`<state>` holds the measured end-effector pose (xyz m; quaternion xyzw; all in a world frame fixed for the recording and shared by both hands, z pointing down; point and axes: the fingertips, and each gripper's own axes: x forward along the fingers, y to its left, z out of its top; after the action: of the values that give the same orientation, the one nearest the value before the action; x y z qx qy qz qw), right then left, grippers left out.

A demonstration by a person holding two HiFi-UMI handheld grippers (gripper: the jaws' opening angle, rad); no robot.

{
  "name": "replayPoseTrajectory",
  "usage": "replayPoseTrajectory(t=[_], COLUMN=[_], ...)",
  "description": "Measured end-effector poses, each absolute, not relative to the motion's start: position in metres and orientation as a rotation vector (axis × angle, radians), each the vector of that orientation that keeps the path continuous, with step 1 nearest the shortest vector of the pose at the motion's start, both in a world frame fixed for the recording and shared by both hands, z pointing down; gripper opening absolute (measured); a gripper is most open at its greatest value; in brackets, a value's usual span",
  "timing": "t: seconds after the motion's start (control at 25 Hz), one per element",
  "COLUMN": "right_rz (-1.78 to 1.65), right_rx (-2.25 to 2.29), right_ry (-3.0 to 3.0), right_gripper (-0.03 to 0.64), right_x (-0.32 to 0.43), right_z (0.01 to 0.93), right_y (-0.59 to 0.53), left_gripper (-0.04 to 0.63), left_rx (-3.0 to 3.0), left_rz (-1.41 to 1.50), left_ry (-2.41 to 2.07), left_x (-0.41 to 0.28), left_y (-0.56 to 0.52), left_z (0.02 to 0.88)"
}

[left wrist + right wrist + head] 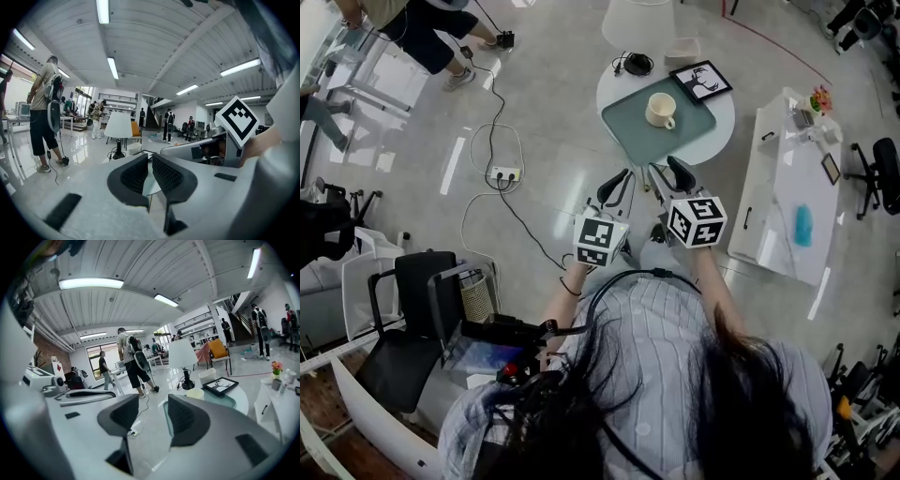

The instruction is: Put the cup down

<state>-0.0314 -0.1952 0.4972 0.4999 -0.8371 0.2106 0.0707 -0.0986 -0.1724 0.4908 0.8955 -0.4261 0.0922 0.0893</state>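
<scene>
A cream cup (661, 110) stands upright on a green mat (628, 129) on the round white table (724, 120). In the right gripper view the cup (195, 393) shows beyond the right jaw, clear of it. Both grippers hang over the floor, short of the table's near edge. My right gripper (666, 171) (152, 412) is open about halfway, with nothing between its pads. My left gripper (617, 184) (150, 161) has its jaws almost together, only a thin slit showing, and holds nothing.
A framed picture (701, 81) and a white lamp (637, 23) share the round table. A long white desk (787, 187) stands to the right. A power strip (504, 173) with cables lies on the floor at left, a black chair (412, 309) nearer. People stand at the far left.
</scene>
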Motion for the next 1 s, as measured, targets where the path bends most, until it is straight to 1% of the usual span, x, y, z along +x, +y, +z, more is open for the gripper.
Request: replayPoseTrajectory(t=[0.28,0.56,1.0], right_rz=[0.612,0.61,0.62], right_rx=[1.482,1.524,1.521], right_ry=[-2.496,-2.484,-2.529], right_gripper=[0.151,0.102,0.091], right_x=[-0.03,-0.005,0.048], right_z=[0.492,0.49,0.483], right_y=[-0.176,-0.146,-0.068], left_gripper=[0.031,0.031,0.031], left_rx=[2.646,2.629,2.571], left_rz=[0.269,0.256,0.19], left_ry=[-1.265,-1.277,-1.366], left_x=[-0.096,-0.082,-0.04], left_y=[-0.157,-0.135,-0.078], left_z=[0.491,0.49,0.476])
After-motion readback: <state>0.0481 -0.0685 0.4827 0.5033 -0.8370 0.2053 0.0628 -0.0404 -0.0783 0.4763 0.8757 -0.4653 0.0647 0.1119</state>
